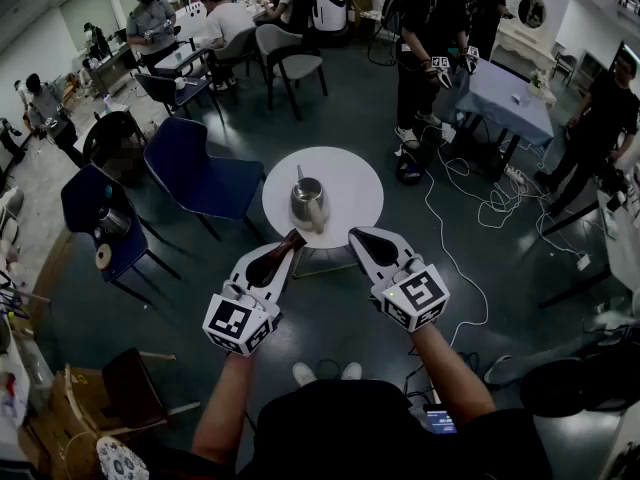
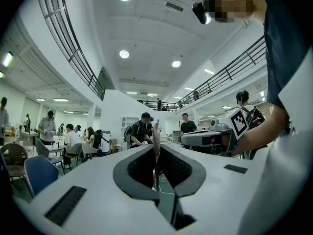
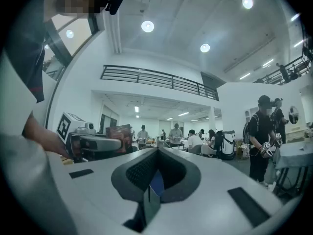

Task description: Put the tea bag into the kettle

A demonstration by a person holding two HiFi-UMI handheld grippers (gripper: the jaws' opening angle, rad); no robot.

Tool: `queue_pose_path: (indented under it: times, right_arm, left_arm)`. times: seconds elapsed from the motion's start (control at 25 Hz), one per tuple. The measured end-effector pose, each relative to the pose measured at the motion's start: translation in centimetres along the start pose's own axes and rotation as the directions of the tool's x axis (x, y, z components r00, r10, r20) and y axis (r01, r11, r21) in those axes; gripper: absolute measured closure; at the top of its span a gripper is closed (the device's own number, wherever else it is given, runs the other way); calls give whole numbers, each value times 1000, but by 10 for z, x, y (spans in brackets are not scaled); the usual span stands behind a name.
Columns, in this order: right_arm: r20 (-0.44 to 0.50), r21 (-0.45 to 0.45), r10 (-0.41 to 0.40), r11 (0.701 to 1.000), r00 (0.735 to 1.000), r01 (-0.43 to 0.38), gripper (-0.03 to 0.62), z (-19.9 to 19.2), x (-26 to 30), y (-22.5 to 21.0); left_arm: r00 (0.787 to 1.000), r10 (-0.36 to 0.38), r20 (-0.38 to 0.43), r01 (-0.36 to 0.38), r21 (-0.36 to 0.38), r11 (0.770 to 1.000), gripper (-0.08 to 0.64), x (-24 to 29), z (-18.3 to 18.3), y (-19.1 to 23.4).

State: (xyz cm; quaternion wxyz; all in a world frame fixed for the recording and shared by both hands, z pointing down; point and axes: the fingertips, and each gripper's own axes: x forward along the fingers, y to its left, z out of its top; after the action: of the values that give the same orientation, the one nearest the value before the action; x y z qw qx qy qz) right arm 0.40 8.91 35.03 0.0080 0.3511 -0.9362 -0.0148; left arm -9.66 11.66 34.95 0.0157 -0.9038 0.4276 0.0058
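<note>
While the kettle point(image 1: 308, 203) stands upright on the round white bench point(image 1: 355, 180), the left gripper point(image 1: 293, 237) and the right gripper point(image 1: 357, 234) are held side by side at the bench's near edge, apart from each other. The left jaws are closed on the tea bag point(image 3: 117, 132), a thin reddish packet that is gripped at the jaw tips and kept outside the kettle, just short of it. The right jaws are pressed together with nothing held between them. A blue chair point(image 1: 200, 175) is seen to the left of the bench.
</note>
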Motion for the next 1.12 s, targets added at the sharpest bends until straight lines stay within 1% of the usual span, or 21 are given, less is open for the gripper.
queue_pose_path:
  times: [0.12,0.32,0.56,0.84,1.12]
  right_arm:
    - [0,3,-8,1000,1000,8,575,-3,-2,0]
    - [14,44,-25,999,1000,24,575,-2,-10,-6]
    - [21,46,-26,999,999,25,575,-3,-20,-17]
    - [16,61,-10,998,1000,9,575,-7,-37,-29]
    - [20,73,19,997,1000,-20,575,-16,-52,-38]
  left_arm:
    - [1000,6,-5,-7,-6,1000,525,-2,-1,-2]
    - [1000,10,-9,-11,-17,1000,525,-2,-3,-7]
    - [1000,17,-7,-17,-20,1000,525,10,-1,-15]
    - [999,33,-15,-33,-31,999,525,21,-4,-34]
    - [998,58,-22,-59,-40,997,525,28,-14,-54]
